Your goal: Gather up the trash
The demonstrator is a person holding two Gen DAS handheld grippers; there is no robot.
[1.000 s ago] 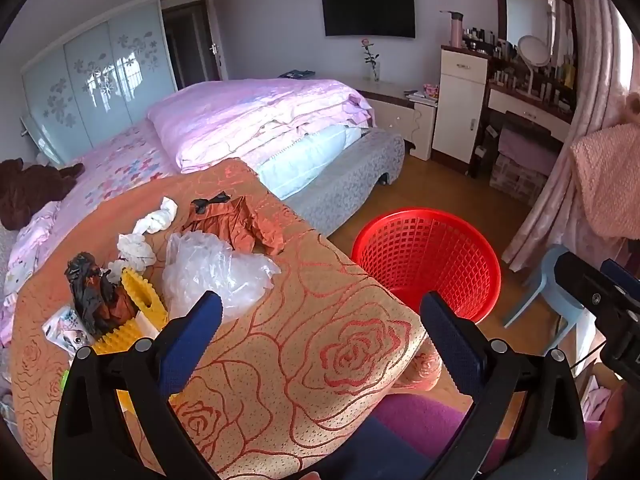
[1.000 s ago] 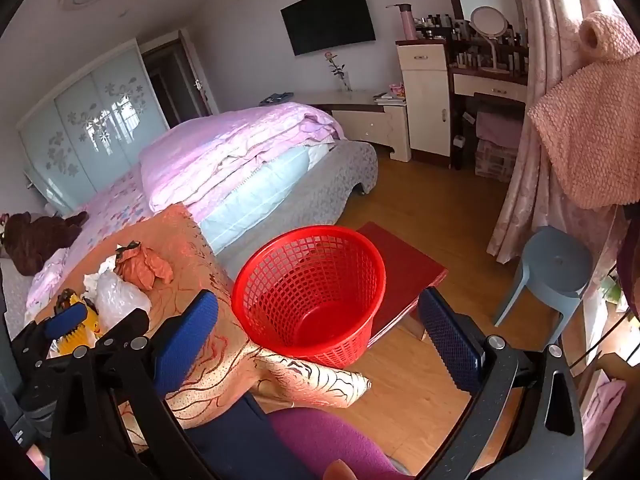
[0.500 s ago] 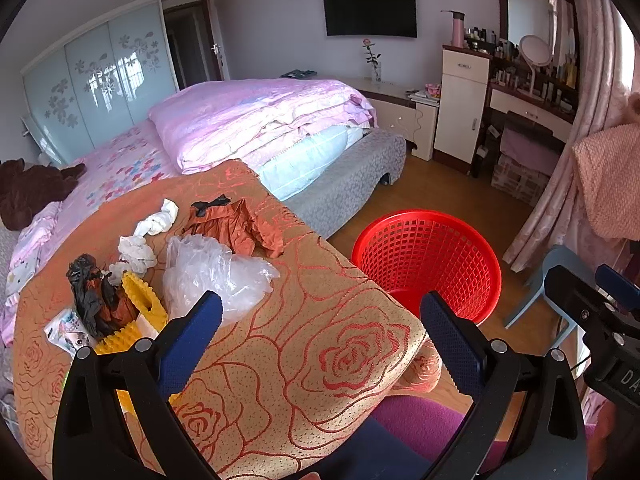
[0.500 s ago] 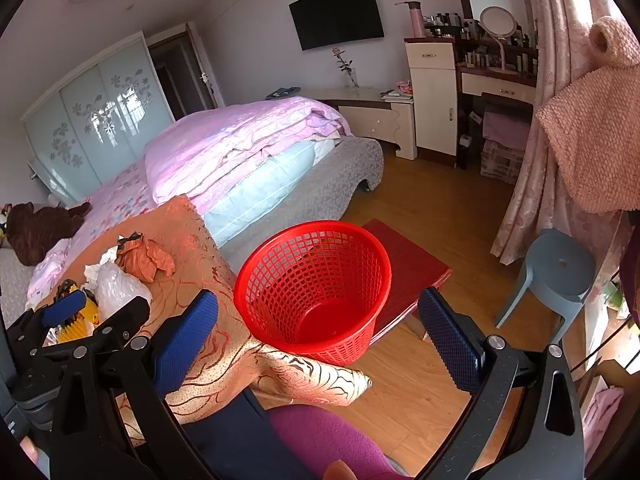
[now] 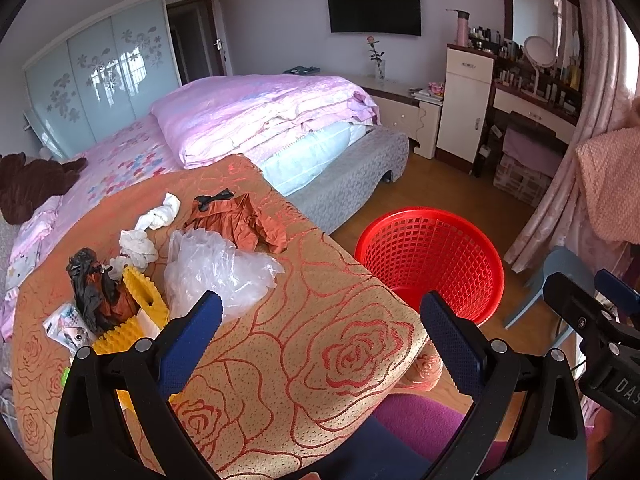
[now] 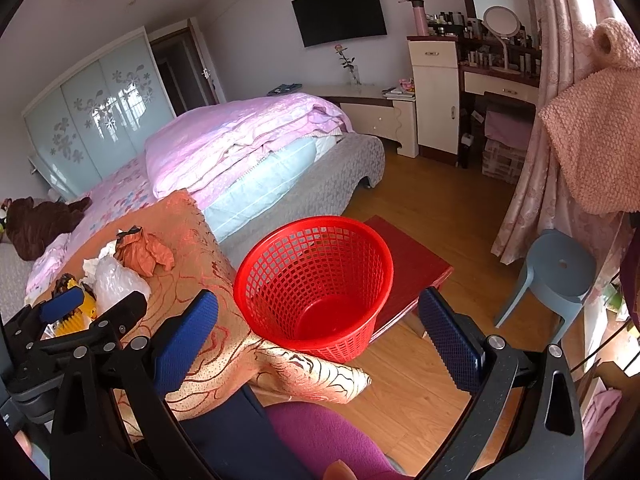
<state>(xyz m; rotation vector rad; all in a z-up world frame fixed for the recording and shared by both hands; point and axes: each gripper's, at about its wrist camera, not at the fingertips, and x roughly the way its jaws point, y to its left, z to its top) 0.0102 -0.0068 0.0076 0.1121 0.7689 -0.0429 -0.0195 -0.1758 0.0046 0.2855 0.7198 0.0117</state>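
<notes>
2 grippers, left (image 5: 320,334) and right (image 6: 316,330), hang spread wide and hold nothing; trash (image 5: 224,272) lies on the table (image 5: 320,360) beside the red basket (image 6: 316,280).

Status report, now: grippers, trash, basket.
Left gripper open, empty; right gripper open, empty. Trash pile untouched on the rose-patterned cloth. Red basket empty, beside the table edge. Nothing in the way.
</notes>
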